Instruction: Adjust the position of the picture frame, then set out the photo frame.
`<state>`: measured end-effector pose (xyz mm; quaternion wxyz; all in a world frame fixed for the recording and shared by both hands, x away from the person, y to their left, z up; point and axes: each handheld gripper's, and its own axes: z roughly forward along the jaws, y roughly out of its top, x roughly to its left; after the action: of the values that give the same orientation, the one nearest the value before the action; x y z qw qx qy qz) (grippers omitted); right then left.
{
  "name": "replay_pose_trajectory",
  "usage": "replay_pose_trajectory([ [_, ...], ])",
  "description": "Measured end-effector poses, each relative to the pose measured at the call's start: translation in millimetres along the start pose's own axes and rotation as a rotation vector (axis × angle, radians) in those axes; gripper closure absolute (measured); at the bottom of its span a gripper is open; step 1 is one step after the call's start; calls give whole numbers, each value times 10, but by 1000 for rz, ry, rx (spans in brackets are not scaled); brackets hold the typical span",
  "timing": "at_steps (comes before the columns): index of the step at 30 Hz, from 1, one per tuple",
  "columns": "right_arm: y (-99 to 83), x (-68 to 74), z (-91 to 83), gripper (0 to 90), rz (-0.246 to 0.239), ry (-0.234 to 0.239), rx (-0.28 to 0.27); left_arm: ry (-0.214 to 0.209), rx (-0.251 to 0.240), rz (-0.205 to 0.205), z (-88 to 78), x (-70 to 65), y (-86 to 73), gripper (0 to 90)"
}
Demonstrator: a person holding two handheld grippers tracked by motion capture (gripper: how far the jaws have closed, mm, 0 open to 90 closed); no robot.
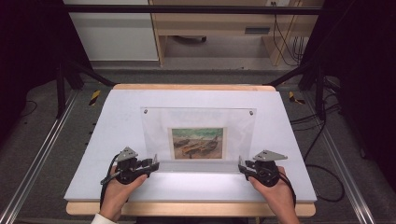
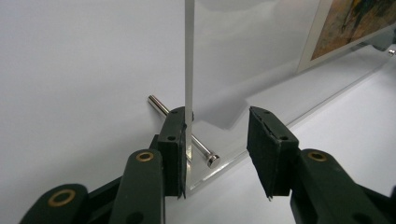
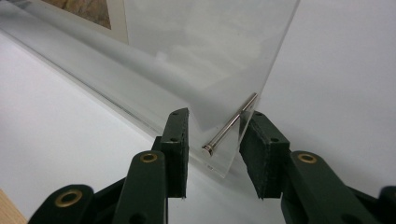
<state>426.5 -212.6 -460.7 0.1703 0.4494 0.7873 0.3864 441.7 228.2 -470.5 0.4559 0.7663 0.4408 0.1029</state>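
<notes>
Two hands come in at the near edge of the table [image 1: 93,186], each holding a gripper at a lower corner of a clear acrylic picture frame [image 1: 198,135] that stands upright across the middle of the white tabletop. The left gripper [image 1: 152,164] sits at the frame's lower left corner; in the left gripper view [image 2: 217,140] its jaws stand partly apart, one pad lying against the edge of the clear pane while the other is well off it, so the pane is between the jaws but not pinched. A metal pin [image 2: 182,131] runs through the pane just at that corner. The right gripper [image 1: 242,167] is at the lower right corner; in the right gripper view [image 3: 215,149] its jaws straddle the pane's corner with a gap showing on the one side, and whether the other pad touches I cannot tell. A second metal pin [image 3: 231,125] crosses the pane there. Farther in, a small painting of boats [image 1: 197,143] sits within the lower middle of the frame. Two round fixings [image 1: 145,111] mark the frame's upper corners, near the far side of the table.
</notes>
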Motion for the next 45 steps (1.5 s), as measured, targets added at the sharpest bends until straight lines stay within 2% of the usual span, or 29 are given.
replay_pose_trajectory([
  [45,-40,14,8,631,-5,5,31,7,39,31,34,-31,-11,541],
])
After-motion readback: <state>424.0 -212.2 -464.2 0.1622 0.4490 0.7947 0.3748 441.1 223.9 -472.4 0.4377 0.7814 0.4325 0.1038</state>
